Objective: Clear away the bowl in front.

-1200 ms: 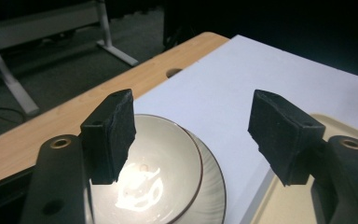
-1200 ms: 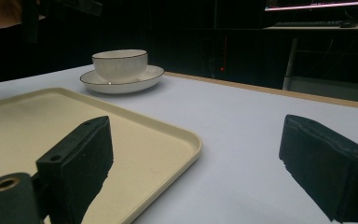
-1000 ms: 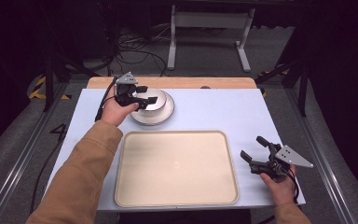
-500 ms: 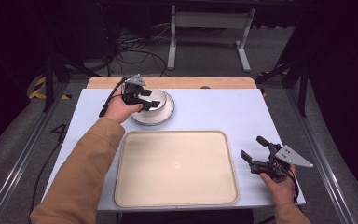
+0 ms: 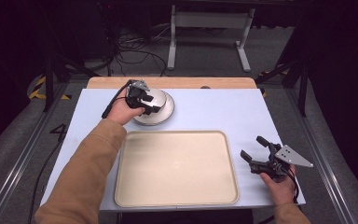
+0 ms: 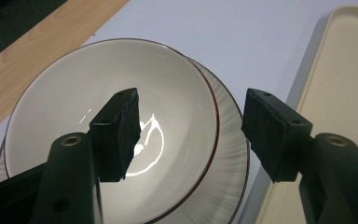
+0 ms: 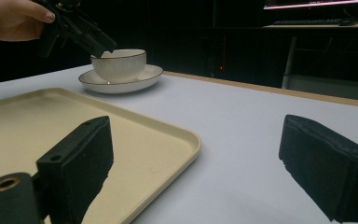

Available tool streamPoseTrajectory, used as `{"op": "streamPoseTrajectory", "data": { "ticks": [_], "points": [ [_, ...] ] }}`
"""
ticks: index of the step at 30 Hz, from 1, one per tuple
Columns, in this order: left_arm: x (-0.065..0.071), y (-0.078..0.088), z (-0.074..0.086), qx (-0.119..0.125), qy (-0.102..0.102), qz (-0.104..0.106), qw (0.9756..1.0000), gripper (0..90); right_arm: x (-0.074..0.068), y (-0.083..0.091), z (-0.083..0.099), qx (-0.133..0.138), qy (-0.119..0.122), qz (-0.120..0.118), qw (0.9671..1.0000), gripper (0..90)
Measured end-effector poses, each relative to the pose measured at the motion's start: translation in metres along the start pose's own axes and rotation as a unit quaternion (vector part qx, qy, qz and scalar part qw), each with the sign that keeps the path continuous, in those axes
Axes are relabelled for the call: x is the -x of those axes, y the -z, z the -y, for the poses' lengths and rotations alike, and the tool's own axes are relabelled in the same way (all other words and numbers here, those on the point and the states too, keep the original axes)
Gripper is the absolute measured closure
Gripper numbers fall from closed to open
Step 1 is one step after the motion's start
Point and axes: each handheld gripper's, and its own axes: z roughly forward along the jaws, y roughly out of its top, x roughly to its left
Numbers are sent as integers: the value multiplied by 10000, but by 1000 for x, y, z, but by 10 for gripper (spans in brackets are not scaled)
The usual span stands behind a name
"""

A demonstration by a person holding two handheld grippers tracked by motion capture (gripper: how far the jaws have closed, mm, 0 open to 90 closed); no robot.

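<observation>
A white bowl point(image 5: 161, 97) with a thin brown rim sits on a matching saucer point(image 5: 168, 112) at the back left of the table. My left gripper point(image 5: 151, 106) hangs open over it. In the left gripper view one jaw is inside the bowl point(image 6: 70, 88) and the other is outside its rim, above the saucer point(image 6: 230, 154); the gripper point(image 6: 191, 135) holds nothing. My right gripper point(image 5: 251, 147) rests open near the front right, just past the tray's right edge. The right gripper view looks between its open jaws point(image 7: 196, 163) at the bowl point(image 7: 121, 63) and the left gripper point(image 7: 81, 32).
A large beige tray point(image 5: 175, 170) lies at the front middle of the pale blue table point(image 5: 214, 109), right below the saucer. A wooden strip point(image 5: 191, 82) runs along the far edge. Beyond the table are dark floor, cables and a stand's legs.
My left gripper has moved right and slightly down, from beside the bowl to straddling its rim. The right gripper has stayed put.
</observation>
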Motion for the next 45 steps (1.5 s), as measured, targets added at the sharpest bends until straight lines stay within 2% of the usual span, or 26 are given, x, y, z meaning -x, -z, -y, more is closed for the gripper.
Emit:
{"op": "streamPoseTrajectory", "data": {
  "ticks": [10,16,17,22,26,30,38,45],
  "points": [
    [1,-9,2,-310,-144,102,9994,429,0,0,0,-2,-1,2,10000,100],
    [-1,-14,5,-418,-119,113,9990,462,0,0,0,-2,4,4,10000,100],
    [-1,-15,6,-459,-150,54,9988,462,0,0,0,-2,3,3,10000,100],
    [-5,-18,10,-634,-120,74,9979,521,0,0,0,-4,-2,4,10000,99],
    [-5,-21,11,-759,-70,56,9971,511,0,0,0,-16,5,3,10000,100],
    [-3,-25,11,-878,-193,60,9959,576,0,0,0,-14,7,4,10000,100],
    [1,-28,7,-865,-391,109,9954,772,0,0,0,-7,-20,-8,10000,100],
    [3,-27,7,-870,-504,56,9949,792,0,0,0,-10,-21,-12,10000,100]
  ]
}}
